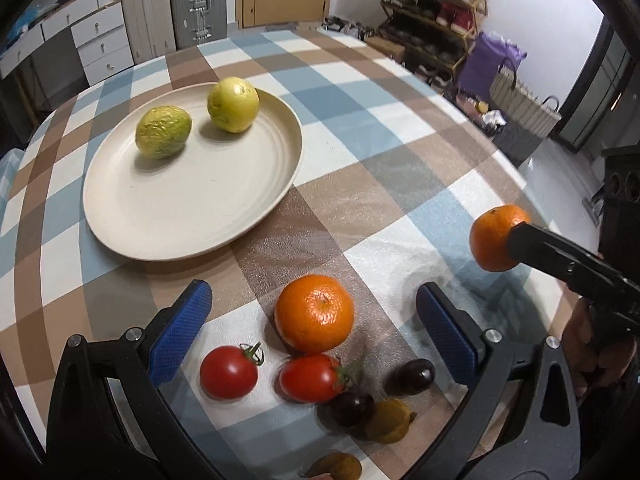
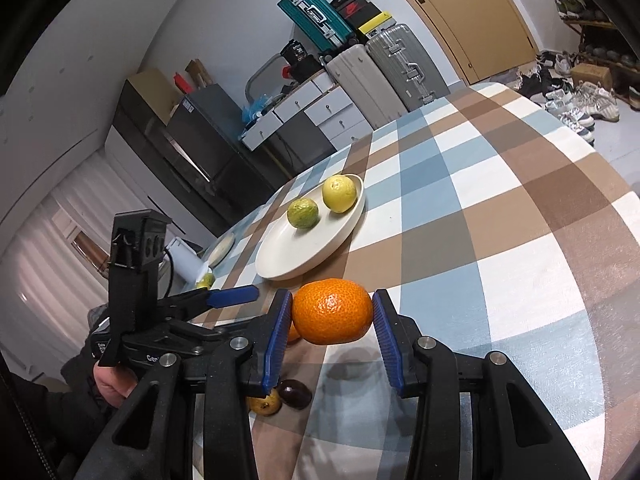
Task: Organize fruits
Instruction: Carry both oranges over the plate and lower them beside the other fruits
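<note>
Two yellow-green guavas [image 1: 163,132] [image 1: 233,105] on the cream plate [image 1: 192,216], well apart from the loose fruit. Two oranges: one [image 1: 314,313] on the checked desk [image 1: 360,128], one held orange [image 2: 332,317] clamped between the blue pads [image 2: 277,340] of the right tool [image 2: 331,338], lifted clear of the cloth. Two red tomatoes [image 1: 229,372] [image 1: 310,377], two dark plums [image 1: 412,376] [image 1: 352,403] and two brownish fruits [image 1: 388,420] [image 1: 334,467] clustered near the desk's edge. Left tool [image 1: 314,336] spread wide, gripping nothing, poised above the resting orange and tomatoes. Tomatoes seen only from the left wrist; from the right wrist, hidden behind the tool, with just one plum and one brownish fruit visible. Hand [image 2: 114,384] on the left tool's grip seen only from the right wrist.
</note>
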